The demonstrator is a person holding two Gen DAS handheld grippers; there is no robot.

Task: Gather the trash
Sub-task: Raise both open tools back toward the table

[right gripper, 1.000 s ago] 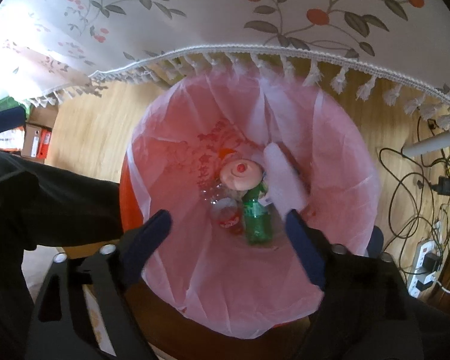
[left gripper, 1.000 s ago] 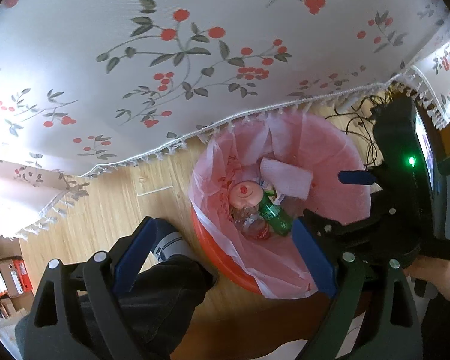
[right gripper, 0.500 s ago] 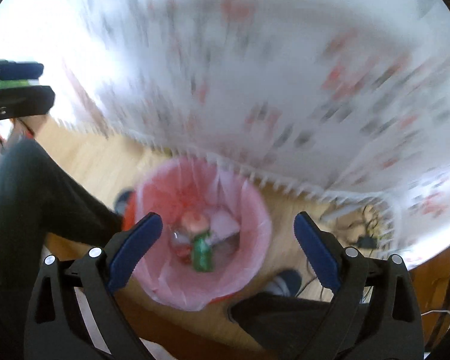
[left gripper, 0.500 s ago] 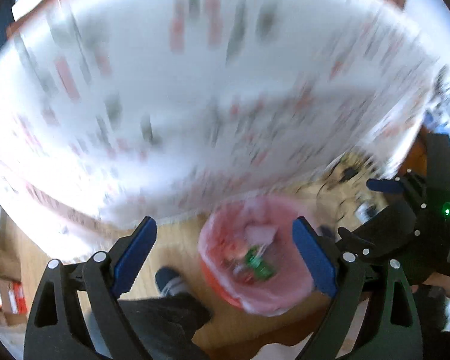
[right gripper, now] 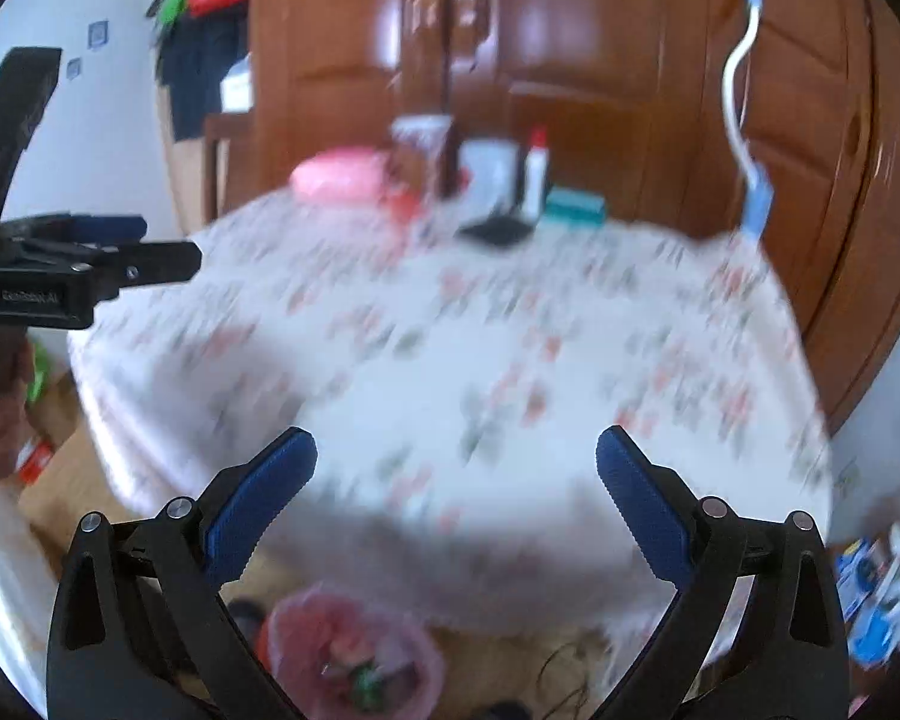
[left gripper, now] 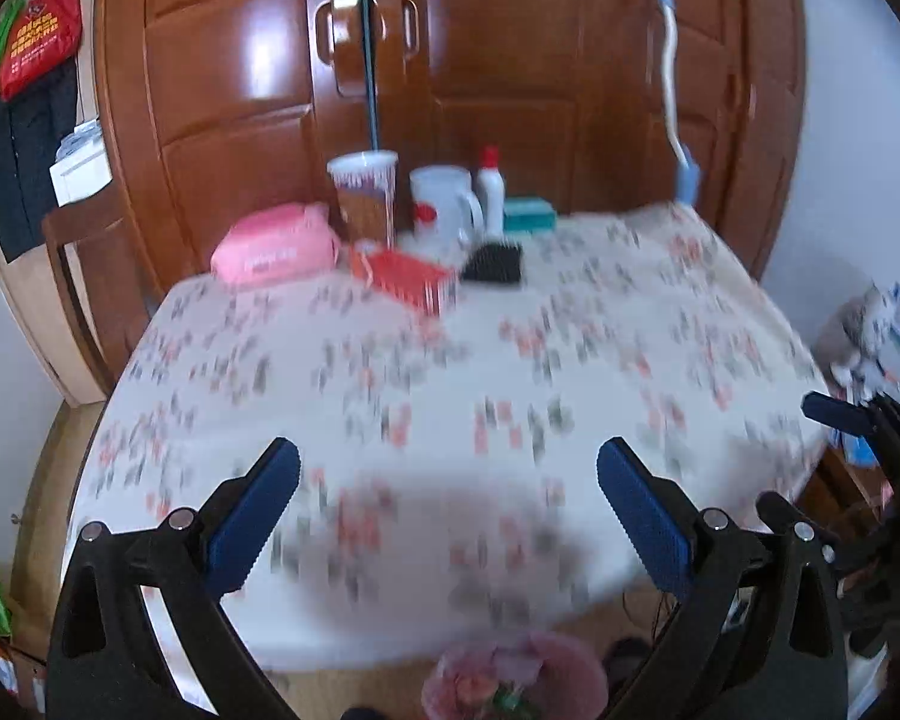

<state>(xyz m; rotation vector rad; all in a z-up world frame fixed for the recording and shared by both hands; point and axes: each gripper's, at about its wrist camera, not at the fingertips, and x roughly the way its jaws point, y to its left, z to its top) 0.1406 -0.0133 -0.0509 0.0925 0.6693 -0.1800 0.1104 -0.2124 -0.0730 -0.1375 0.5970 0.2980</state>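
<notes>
Left gripper (left gripper: 448, 468) & right gripper (right gripper: 456, 459): jaws wide apart, nothing between; both above table (left gripper: 570, 330), touching nothing.

Glossy varnished wood doors (left gripper: 510, 60) stand behind a desk under matt floral cloth (left gripper: 450, 372). The bin (left gripper: 513, 684) has a thin pink plastic liner. Matt black plastic tools carry ribbed blue pads (left gripper: 252, 516).

Pink-lined trash bin (left gripper: 513, 684) on the floor just below the table's near edge, trash inside
</notes>
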